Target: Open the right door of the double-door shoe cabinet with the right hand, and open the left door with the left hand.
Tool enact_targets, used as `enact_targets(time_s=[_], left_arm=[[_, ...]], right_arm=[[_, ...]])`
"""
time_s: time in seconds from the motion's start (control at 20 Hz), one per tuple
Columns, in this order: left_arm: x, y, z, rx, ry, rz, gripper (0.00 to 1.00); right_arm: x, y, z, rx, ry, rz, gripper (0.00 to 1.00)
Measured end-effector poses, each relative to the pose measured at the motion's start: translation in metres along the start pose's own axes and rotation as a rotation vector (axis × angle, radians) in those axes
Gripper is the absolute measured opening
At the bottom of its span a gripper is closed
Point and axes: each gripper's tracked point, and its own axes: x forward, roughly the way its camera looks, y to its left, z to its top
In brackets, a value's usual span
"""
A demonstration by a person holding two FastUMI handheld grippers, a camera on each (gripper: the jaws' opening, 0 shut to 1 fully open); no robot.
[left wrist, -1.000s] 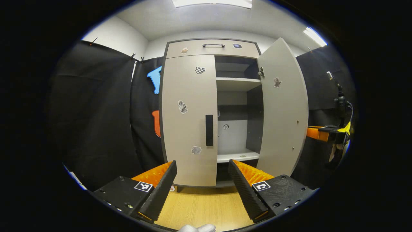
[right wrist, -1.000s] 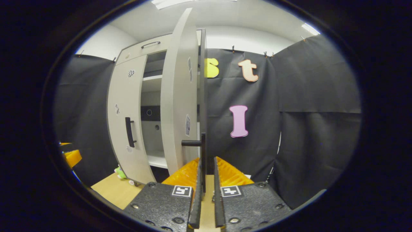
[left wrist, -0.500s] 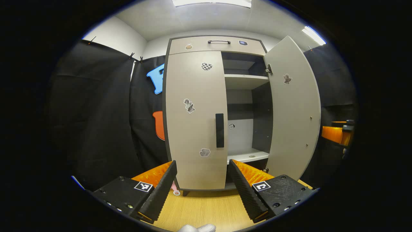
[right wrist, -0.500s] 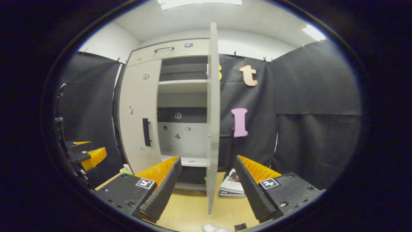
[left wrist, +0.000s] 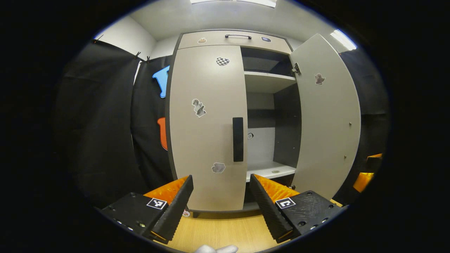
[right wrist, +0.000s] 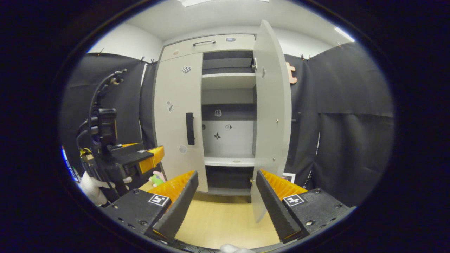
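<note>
We are holding both the left gripper [left wrist: 221, 196] and right gripper [right wrist: 226, 193] level, jaws spread and empty, facing the cabinet; the right door [right wrist: 272, 116] is hiding its own handle.

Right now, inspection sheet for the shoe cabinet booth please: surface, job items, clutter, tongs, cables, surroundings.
Surface: wooden floor, bare ahead of the cabinet.
Job's things: right door swung open, shelves exposed; left door shut, its handle untouched.
Clutter: small green toy on the floor by the cabinet's left corner.
Tongs: left tongs open, facing the left door, short of the handle; right tongs open, clear of the right door.
Cables: black cable looping above the left tongs' body.
Surroundings: black cloth wall, ceiling lights.
</note>
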Motion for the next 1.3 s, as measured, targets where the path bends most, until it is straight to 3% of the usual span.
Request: enact_targets(time_s=[0.3, 0.6, 0.75, 0.8, 0.85, 0.9, 0.95, 1.05, 1.1, 1.2, 1.3], left_arm=[[0.075, -0.018, 0.018, -0.006, -0.03, -0.035, 0.96], [0.147, -0.023, 0.035, 0.013, -0.073, -0.016, 0.96], [0.167, -0.025, 0.036, 0.01, -0.071, -0.008, 0.91], [0.171, -0.025, 0.036, 0.005, -0.072, -0.003, 0.87], [0.177, -0.026, 0.036, 0.003, -0.067, -0.006, 0.72], [0.178, -0.028, 0.035, 0.0, -0.063, -0.008, 0.69], [0.182, -0.025, 0.035, 0.005, -0.063, 0.007, 0.77], [0.186, -0.029, 0.034, 0.017, -0.066, 0.005, 0.43], [0.184, -0.031, 0.035, 0.026, -0.063, -0.006, 0.44], [0.182, -0.03, 0.034, 0.02, -0.054, -0.002, 0.3], [0.18, -0.029, 0.033, -0.019, -0.046, -0.009, 0.25]], right_arm=[[0.001, -0.02, 0.009, -0.011, -0.001, -0.074, 1.0], [0.001, -0.039, 0.014, -0.026, 0.014, -0.146, 1.0], [0.0, -0.047, 0.013, -0.028, 0.021, -0.165, 1.0], [0.001, -0.05, 0.013, -0.027, 0.021, -0.168, 1.0], [0.001, -0.052, 0.014, -0.026, 0.023, -0.173, 1.0], [0.002, -0.054, 0.013, -0.025, 0.023, -0.176, 1.0], [0.003, -0.053, 0.014, -0.018, 0.019, -0.175, 1.0], [0.003, -0.053, 0.014, -0.009, 0.016, -0.171, 1.0], [0.003, -0.053, 0.015, -0.009, 0.016, -0.168, 1.0], [0.003, -0.054, 0.017, -0.008, 0.009, -0.161, 1.0], [0.004, -0.053, 0.016, -0.007, 0.007, -0.148, 1.0]])
